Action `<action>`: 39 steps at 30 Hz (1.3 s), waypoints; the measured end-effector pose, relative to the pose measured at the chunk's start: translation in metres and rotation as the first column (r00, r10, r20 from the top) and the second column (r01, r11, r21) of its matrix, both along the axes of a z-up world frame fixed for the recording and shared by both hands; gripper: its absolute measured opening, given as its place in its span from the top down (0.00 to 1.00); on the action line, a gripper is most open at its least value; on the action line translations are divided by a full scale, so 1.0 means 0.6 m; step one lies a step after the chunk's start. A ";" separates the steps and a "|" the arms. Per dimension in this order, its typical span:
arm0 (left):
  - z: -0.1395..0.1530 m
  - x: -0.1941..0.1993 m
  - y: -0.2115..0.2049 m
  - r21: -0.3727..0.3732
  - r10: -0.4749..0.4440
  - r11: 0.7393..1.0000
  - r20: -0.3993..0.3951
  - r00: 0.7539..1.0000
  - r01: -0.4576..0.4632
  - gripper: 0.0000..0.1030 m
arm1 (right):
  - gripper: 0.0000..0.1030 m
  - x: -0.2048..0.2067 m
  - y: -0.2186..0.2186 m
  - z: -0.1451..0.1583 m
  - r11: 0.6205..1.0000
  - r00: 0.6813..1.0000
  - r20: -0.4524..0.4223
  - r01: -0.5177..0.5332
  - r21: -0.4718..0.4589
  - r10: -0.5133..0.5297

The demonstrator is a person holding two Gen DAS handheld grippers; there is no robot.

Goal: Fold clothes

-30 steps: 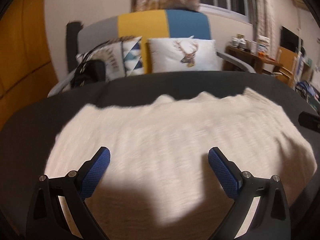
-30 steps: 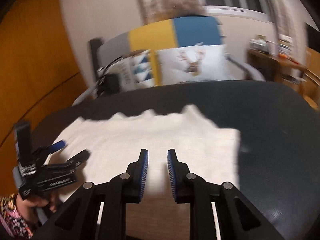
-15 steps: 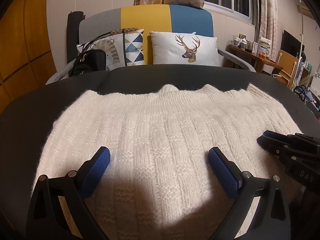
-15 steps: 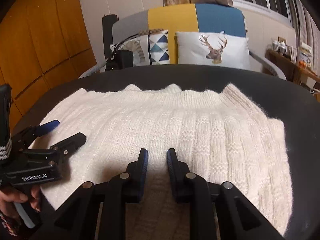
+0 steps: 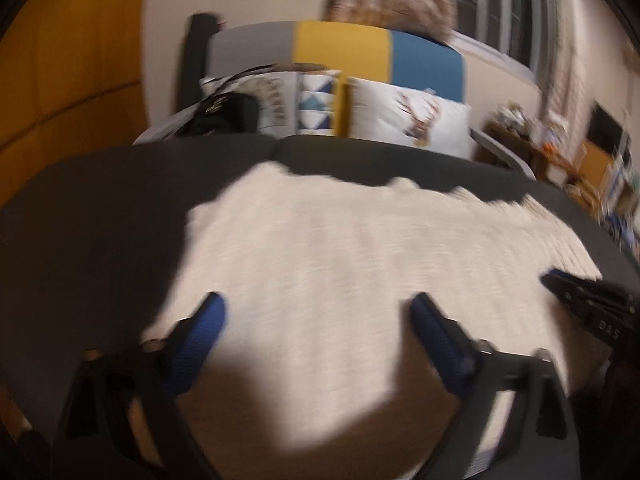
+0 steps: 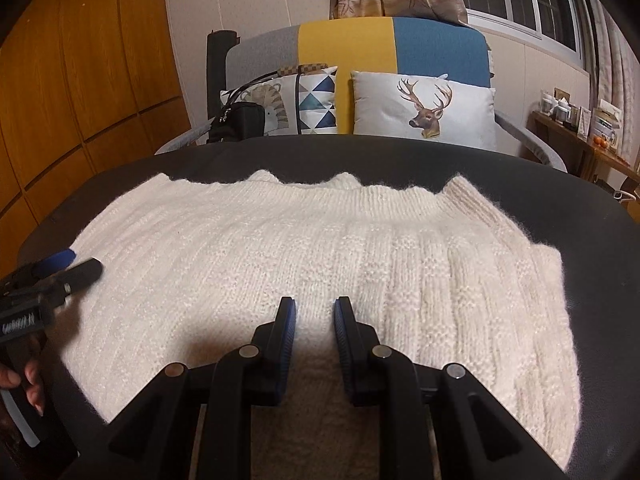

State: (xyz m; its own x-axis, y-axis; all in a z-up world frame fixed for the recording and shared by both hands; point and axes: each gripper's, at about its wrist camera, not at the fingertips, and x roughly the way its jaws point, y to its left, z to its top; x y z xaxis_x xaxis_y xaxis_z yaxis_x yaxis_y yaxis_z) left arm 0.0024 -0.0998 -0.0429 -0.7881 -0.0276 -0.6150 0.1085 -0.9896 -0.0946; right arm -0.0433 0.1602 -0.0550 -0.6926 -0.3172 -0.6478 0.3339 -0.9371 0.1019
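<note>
Hovering over white sweater, left gripper spread, right gripper narrowed

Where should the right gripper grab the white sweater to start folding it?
Likely the sweater's right side edge, approached from the right. It lies flat and free on the dark table, so one finger can slide beneath. The right gripper holds nothing.

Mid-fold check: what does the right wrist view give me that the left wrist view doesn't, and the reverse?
Right wrist only: the left gripper at the sweater's left edge, a hand on its handle, and sharp knit ribs. Left wrist only: the right gripper at the sweater's right side; this view is motion-blurred. Both: the white sweater flat on the dark table, with the deer pillow behind it.
</note>
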 end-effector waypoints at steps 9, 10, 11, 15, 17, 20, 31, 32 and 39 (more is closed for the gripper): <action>-0.027 0.054 -0.065 0.095 0.086 0.992 -0.064 0.994 -0.080 0.42 | 0.81 0.003 -0.006 -0.001 1.000 1.000 -0.011 0.007 0.027 -0.007; -0.029 0.058 -0.072 0.114 0.104 0.989 -0.063 0.993 -0.096 0.45 | 0.81 0.003 -0.007 -0.001 0.999 1.000 -0.012 0.008 0.031 -0.008; -0.030 0.060 -0.076 0.129 0.108 0.987 -0.061 0.992 -0.100 0.45 | 0.81 0.003 -0.009 -0.001 0.999 1.000 -0.012 0.009 0.034 -0.009; -0.035 0.066 -0.078 0.143 0.116 0.984 -0.065 0.991 -0.106 0.46 | 0.81 0.001 -0.012 0.001 0.999 1.000 0.002 0.010 0.045 -0.010; -0.035 0.070 -0.075 0.140 0.115 0.985 -0.075 0.991 -0.104 0.46 | 0.81 -0.008 -0.018 0.015 0.996 0.998 0.052 0.024 0.081 -0.028; -0.022 0.084 -0.074 0.152 0.135 0.982 -0.122 0.983 -0.116 0.46 | 0.78 0.008 -0.053 0.076 0.999 0.999 -0.020 0.031 0.044 -0.030; -0.036 0.055 -0.039 0.016 0.091 0.996 -0.097 0.991 -0.090 0.43 | 0.88 -0.093 -0.344 0.101 0.870 0.853 0.175 -0.486 -0.081 0.492; -0.037 0.056 -0.039 0.013 0.095 0.995 -0.099 0.991 -0.094 0.43 | 0.88 -0.104 -0.365 0.093 0.859 0.836 0.206 -0.508 -0.064 0.509; -0.046 0.063 -0.032 -0.008 0.118 0.993 -0.096 0.988 -0.119 0.43 | 0.88 -0.128 -0.447 0.073 0.813 0.798 0.243 -0.580 0.062 0.551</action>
